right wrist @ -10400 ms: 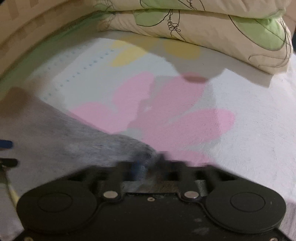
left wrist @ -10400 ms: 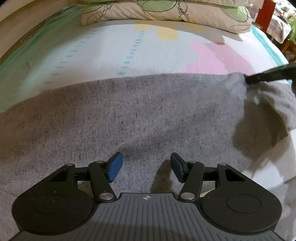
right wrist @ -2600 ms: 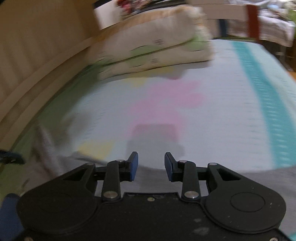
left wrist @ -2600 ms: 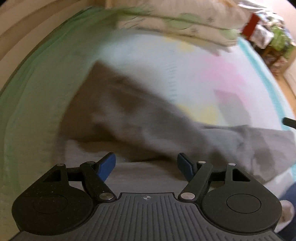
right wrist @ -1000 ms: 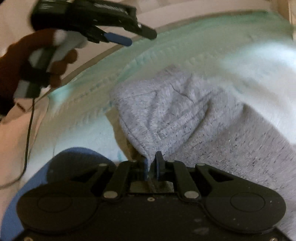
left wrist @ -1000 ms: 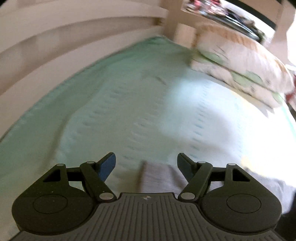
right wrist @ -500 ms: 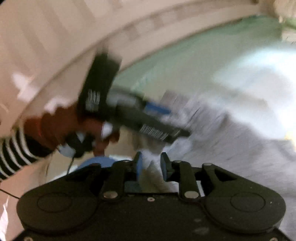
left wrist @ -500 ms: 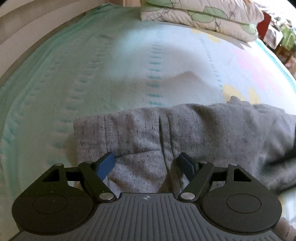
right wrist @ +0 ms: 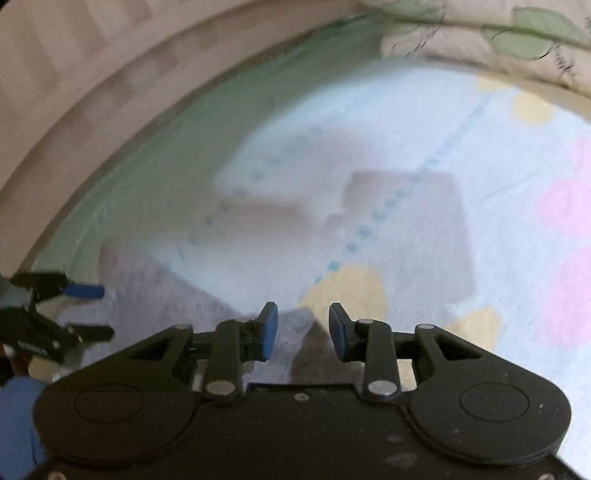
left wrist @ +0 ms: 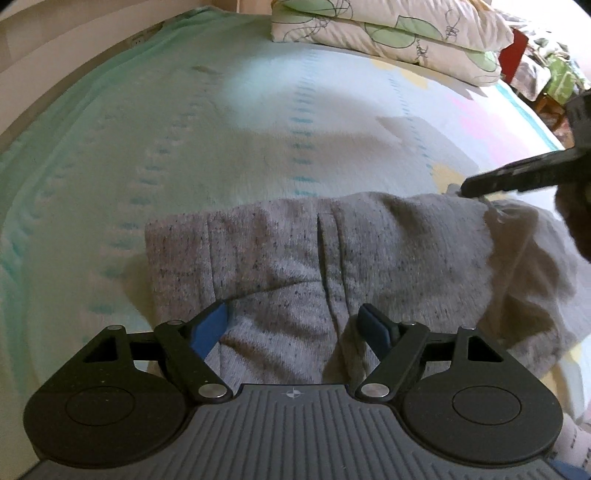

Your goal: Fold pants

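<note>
I have the left gripper hanging low over the near part of the pants, its blue pads spread wide with grey cloth under and between them but nothing pinched. The pants lie bunched on the bed, a grey speckled heap with one straight folded edge on the far side and a seam running from that edge toward me. Their left end stops short over the green part of the sheet; the right side rises into a loose, shadowed fold.

In my left camera the right gripper comes in from the right edge as a dark bar, its tip at the far right corner of the pants. From that view I cannot tell whether it touches the cloth.

My right camera is blurred. There the right gripper stands about half open, pads apart and holding nothing, with the grey edge of the pants just below and to the left of them. The left gripper shows at the far left edge, also spread, over the same cloth.

Two flowered pillows are stacked at the far end of the bed, against a pale wall. The sheet has yellow and pink patches on its right side.
</note>
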`<state>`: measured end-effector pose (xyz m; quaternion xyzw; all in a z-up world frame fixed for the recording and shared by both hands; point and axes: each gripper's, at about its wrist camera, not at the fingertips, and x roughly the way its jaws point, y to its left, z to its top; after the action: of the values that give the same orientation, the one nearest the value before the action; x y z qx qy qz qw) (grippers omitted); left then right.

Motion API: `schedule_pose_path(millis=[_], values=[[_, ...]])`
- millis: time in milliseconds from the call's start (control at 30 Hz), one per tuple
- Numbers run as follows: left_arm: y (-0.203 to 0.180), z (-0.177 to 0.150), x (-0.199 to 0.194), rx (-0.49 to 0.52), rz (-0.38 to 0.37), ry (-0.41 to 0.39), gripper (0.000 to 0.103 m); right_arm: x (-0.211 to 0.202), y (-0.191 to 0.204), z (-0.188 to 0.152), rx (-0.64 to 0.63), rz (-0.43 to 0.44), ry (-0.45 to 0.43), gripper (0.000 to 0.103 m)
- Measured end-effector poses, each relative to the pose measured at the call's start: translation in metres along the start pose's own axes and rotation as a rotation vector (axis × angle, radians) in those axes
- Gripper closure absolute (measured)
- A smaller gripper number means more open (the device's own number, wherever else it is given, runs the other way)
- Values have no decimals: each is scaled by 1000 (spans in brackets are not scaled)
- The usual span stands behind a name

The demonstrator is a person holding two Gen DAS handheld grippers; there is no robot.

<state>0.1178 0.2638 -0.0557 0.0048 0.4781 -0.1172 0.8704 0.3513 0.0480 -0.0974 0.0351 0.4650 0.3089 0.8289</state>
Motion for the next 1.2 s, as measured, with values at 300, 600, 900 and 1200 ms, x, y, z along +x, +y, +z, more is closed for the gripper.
schedule_pose_path(millis=[300, 600, 900, 1200], values=[[-2, 0, 2, 6, 1, 2, 24, 2, 12, -21, -60, 31, 1, 63], [-1, -1, 1, 2, -4, -4, 24, 14, 11, -11, -92, 11, 39, 60], [-12, -11, -3, 63, 48, -43, 24, -29, 36, -12, -133, -39, -158, 95], [-8, 0, 0, 85, 135, -75, 24, -9, 37, 6, -170, -151, -202, 95]])
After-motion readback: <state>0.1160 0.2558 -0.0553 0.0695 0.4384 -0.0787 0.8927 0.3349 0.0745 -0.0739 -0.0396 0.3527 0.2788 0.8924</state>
